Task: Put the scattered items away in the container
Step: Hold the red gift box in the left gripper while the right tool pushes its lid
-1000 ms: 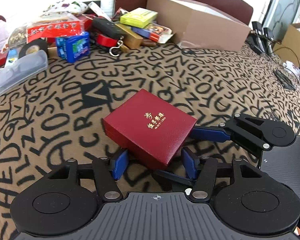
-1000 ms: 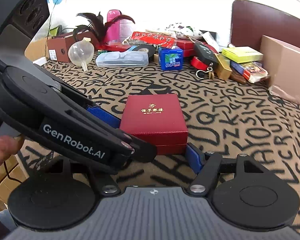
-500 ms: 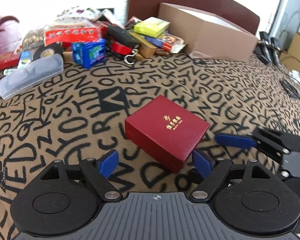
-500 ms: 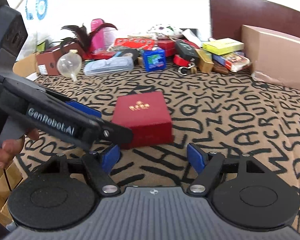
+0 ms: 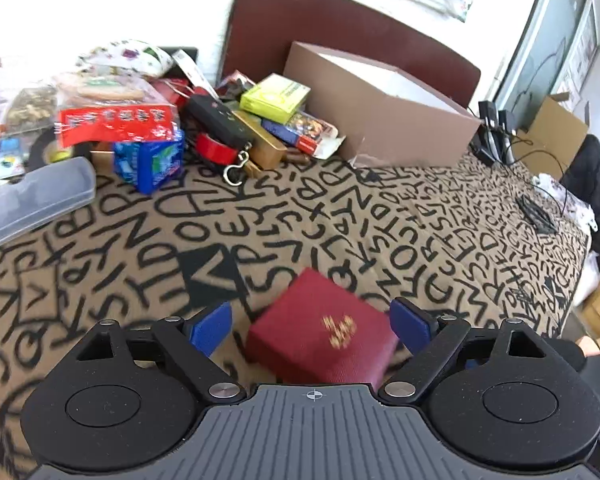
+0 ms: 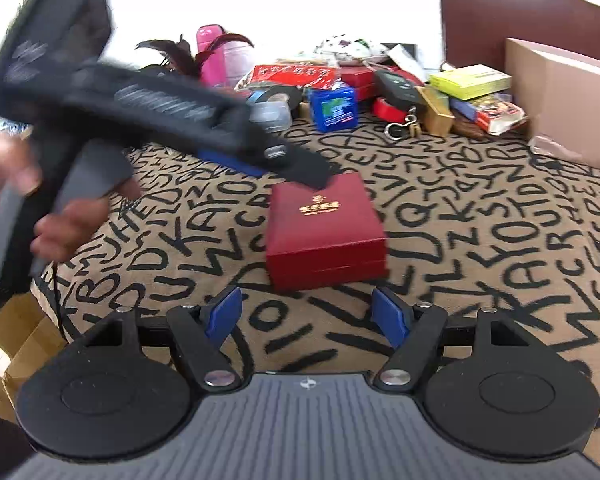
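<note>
A red gift box (image 6: 326,228) with gold lettering lies flat on the letter-patterned cloth. In the left wrist view the red box (image 5: 324,340) sits below and between my open left gripper (image 5: 310,322) fingers, blurred. In the right wrist view my left gripper (image 6: 236,148) hovers above the box's far left corner, motion-blurred. My right gripper (image 6: 306,316) is open and empty, a short way in front of the box. The brown cardboard container (image 5: 380,116) stands at the back right.
A pile at the back holds a blue packet (image 5: 150,162), a red tape roll (image 5: 216,148), a yellow-green box (image 5: 276,98), a gold box (image 5: 260,144), a clear case (image 5: 32,204) and red packets (image 5: 116,124). The table edge and cardboard boxes (image 6: 16,344) lie left.
Both grippers have drawn back from the red box. My left gripper has let go and lifted above it. My right gripper has pulled back toward the near edge. The box lies flat.
</note>
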Demonstrator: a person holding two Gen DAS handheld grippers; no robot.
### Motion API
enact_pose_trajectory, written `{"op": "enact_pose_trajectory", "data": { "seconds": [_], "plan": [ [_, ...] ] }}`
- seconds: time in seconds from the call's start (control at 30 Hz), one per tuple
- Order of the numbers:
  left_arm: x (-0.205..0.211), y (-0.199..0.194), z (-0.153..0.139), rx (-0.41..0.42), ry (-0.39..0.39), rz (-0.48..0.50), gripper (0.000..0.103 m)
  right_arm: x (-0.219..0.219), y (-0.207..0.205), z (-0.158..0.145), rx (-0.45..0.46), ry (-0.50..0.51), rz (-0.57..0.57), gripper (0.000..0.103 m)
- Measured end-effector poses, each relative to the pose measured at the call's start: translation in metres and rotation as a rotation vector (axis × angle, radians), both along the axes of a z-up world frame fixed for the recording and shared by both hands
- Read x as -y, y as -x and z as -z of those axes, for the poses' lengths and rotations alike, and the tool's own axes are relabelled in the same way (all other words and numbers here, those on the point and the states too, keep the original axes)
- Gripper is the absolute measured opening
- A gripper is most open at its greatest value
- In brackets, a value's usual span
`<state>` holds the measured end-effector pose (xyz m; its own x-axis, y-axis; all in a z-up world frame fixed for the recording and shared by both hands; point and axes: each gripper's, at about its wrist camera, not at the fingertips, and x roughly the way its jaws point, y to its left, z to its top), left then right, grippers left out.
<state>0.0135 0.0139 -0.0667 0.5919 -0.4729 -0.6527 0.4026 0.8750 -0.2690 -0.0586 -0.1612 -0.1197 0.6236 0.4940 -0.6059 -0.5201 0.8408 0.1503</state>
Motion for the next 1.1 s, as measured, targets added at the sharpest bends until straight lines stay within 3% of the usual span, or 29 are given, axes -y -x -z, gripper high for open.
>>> {"op": "enact_pose_trajectory", "data": {
  "seconds": [0.1, 0.13, 0.23, 0.33, 0.4, 0.5, 0.57, 0.73, 0.8, 0.83, 0.93, 1.0, 1.07, 1.1],
  "plan": [
    [0.002, -0.020, 0.013, -0.072, 0.008, 0.028, 0.089, -0.004, -0.006, 0.001, 0.003, 0.024, 0.018, 0.071],
    [0.002, -0.024, 0.018, -0.097, 0.022, 0.041, 0.082, -0.003, -0.010, 0.001, 0.001, 0.026, 0.031, 0.068],
    [-0.003, -0.022, 0.023, -0.098, 0.073, 0.031, 0.078, 0.003, -0.017, 0.001, -0.013, 0.016, 0.049, 0.067],
    [0.002, -0.010, 0.019, -0.070, 0.045, 0.032, 0.082, 0.013, -0.019, 0.001, 0.000, 0.042, 0.069, 0.068],
    [0.008, 0.002, 0.018, -0.057, 0.019, 0.087, 0.088, 0.025, -0.022, 0.001, 0.002, 0.057, 0.109, 0.068],
    [0.012, 0.013, 0.020, -0.075, 0.047, 0.139, 0.088, 0.042, -0.025, 0.000, -0.001, 0.061, 0.131, 0.069],
    [0.009, 0.013, 0.020, -0.065, 0.067, 0.102, 0.088, 0.044, -0.025, -0.001, 0.002, 0.060, 0.119, 0.070],
    [-0.006, -0.003, 0.020, -0.115, 0.207, 0.010, 0.088, 0.030, -0.027, -0.003, 0.028, 0.061, 0.047, 0.071],
    [-0.004, -0.010, 0.024, -0.138, 0.185, 0.000, 0.082, 0.024, -0.030, -0.002, 0.033, 0.065, 0.030, 0.070],
    [-0.003, -0.013, 0.026, -0.151, 0.174, 0.005, 0.072, 0.021, -0.032, -0.002, 0.033, 0.066, 0.023, 0.069],
    [-0.004, -0.013, 0.027, -0.153, 0.177, -0.004, 0.060, 0.015, -0.034, -0.002, 0.016, 0.059, -0.005, 0.063],
    [-0.004, -0.012, 0.027, -0.154, 0.181, -0.004, 0.061, 0.015, -0.033, -0.002, 0.021, 0.068, -0.013, 0.062],
    [-0.005, -0.011, 0.029, -0.161, 0.188, -0.003, 0.077, 0.016, -0.034, -0.001, 0.009, 0.061, -0.014, 0.062],
    [-0.004, -0.011, 0.030, -0.163, 0.191, -0.011, 0.078, 0.017, -0.034, -0.001, 0.007, 0.056, -0.010, 0.062]
  ]
}}
